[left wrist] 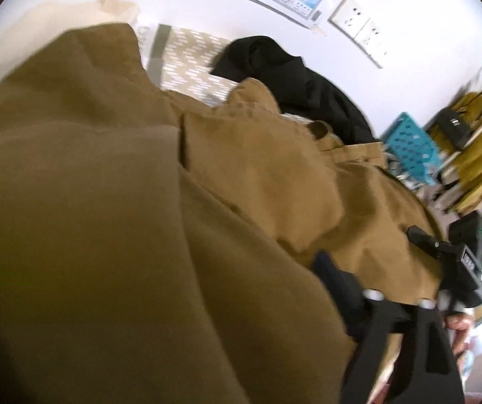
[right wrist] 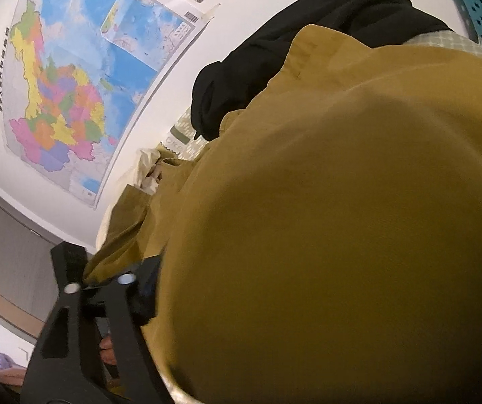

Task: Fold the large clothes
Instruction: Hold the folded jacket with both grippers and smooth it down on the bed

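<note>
The right tongs point(right wrist: 113, 262) pinch an edge of the tan garment point(right wrist: 342, 219), which billows just beside and ahead of them, filling most of that view. The left tongs point(left wrist: 369, 289) seem pressed on the same cloth, though blur and draped fabric leave me unable to tell. Beyond both, a black garment point(left wrist: 295, 80) lies against the wall, near a blue crate point(left wrist: 412, 148).

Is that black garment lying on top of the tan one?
No, the tan garment overlaps the black garment, covering its near edge.
</note>
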